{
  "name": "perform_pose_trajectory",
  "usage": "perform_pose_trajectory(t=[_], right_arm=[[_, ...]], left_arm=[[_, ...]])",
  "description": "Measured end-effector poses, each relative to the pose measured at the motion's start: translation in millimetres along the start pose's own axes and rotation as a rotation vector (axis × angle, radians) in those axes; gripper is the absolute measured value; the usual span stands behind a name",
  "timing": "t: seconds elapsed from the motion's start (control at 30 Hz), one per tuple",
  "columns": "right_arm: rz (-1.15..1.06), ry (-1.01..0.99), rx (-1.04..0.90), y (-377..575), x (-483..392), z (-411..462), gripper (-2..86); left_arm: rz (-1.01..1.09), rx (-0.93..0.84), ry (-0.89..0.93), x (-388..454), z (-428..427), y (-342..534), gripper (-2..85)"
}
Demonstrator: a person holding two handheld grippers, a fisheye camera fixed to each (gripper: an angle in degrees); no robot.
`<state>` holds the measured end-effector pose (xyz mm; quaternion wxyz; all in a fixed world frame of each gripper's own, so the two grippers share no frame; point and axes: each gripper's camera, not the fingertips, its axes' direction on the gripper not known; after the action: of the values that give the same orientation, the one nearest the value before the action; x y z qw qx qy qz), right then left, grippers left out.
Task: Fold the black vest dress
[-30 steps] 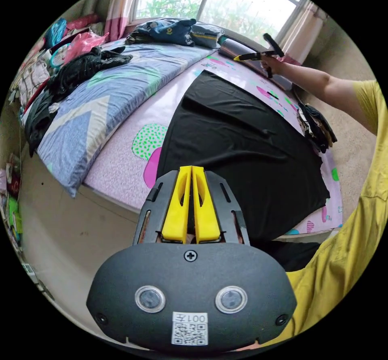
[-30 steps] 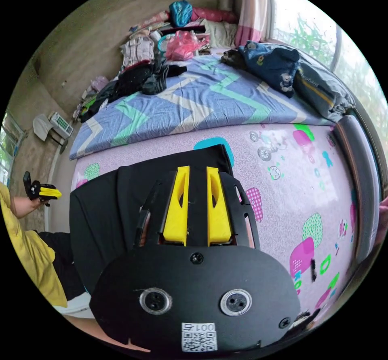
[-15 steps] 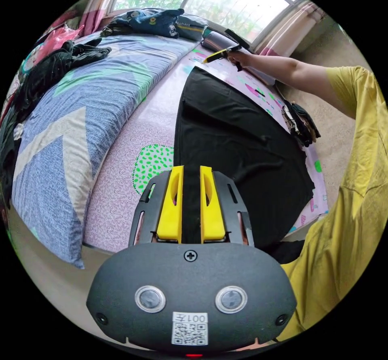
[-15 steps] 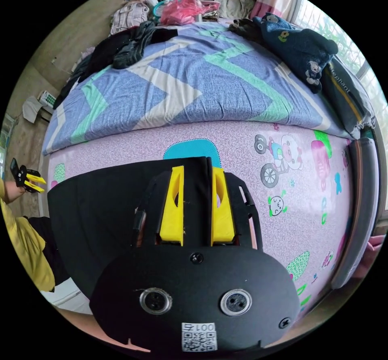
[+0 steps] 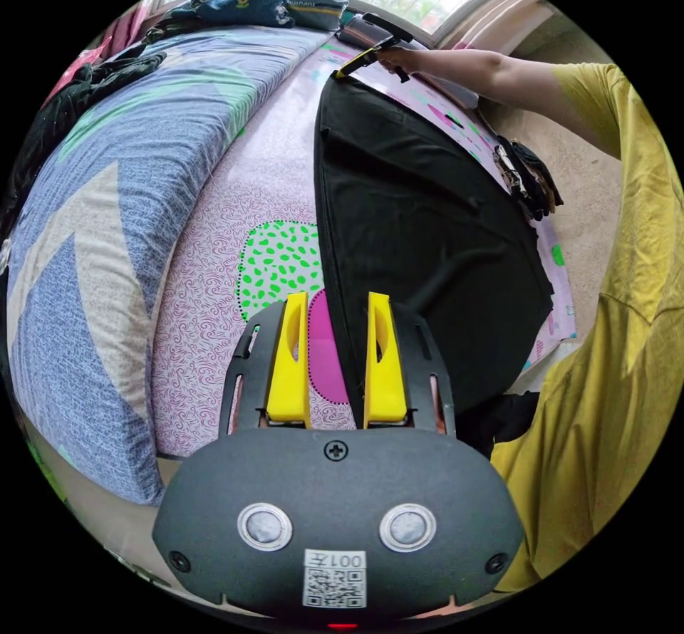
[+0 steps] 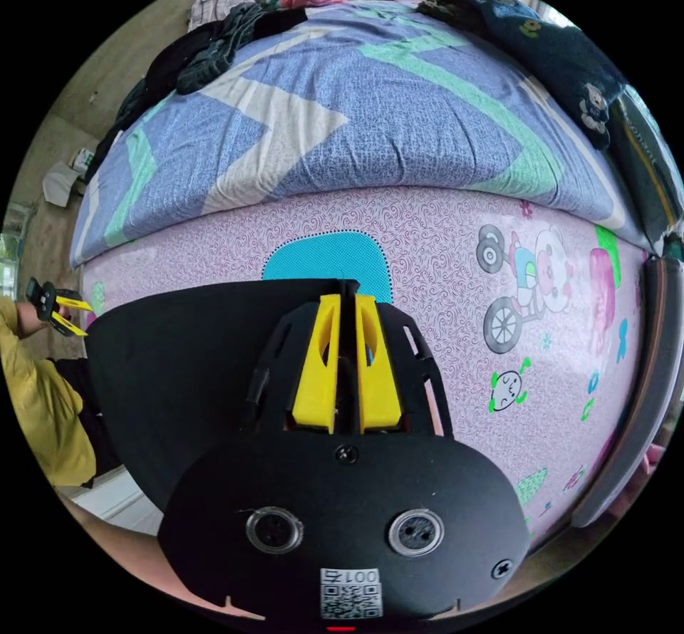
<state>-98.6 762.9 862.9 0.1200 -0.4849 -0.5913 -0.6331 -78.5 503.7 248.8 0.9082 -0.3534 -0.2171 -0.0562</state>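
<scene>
1. Writing: each gripper body carries a white sticker with a square code and small characters, low in the frame of its own view; a grey pillow [image 5: 317,7] at the top of the left gripper view has a pale printed word, too small to make out.
2. The black vest dress [image 5: 420,214] lies flat on a pink patterned mat [image 5: 235,263]. In the left gripper view its long axis runs from the lower centre up to the top centre, narrowing toward the far end.
3. In the right gripper view the dress [image 6: 192,363] spreads across the left and centre of the frame, its straight far edge running left to right, with a teal patch of the mat just beyond.
4. The left gripper [image 5: 335,367] has its yellow jaws set wide apart; the dress's near-side edge runs between them, not pinched.
5. The right gripper [image 6: 348,367] has its jaws drawn close together on the dress's corner edge, cloth held between them. In the left gripper view it [image 5: 356,63] meets the dress's far tip.
6. A blue zigzag quilt [image 6: 370,128] lies beyond the mat, with dark clothes [image 6: 206,57] piled on it at upper left.
7. A yellow sleeve [image 5: 605,349] occupies the right of the left gripper view.
</scene>
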Motion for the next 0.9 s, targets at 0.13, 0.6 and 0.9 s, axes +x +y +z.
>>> perform_pose_trajectory(t=[0.13, 0.6, 0.9], right_arm=[[-0.003, 0.093, -0.006, -8.6, 1.2, -5.5, 2.0], [0.228, 0.405, 0.123, -10.5, 46.3, -58.4, 2.7], [0.497, 0.148, 0.49, 61.5, 85.4, -118.8, 7.3]], left_arm=[[-0.013, 0.012, 0.009, -5.4, 0.2, -10.0, 7.3], [0.015, 0.07, 0.025, 6.3, -2.3, -56.7, 6.9], [0.04, 0.069, 0.026, 28.9, 2.5, -71.7, 6.4]])
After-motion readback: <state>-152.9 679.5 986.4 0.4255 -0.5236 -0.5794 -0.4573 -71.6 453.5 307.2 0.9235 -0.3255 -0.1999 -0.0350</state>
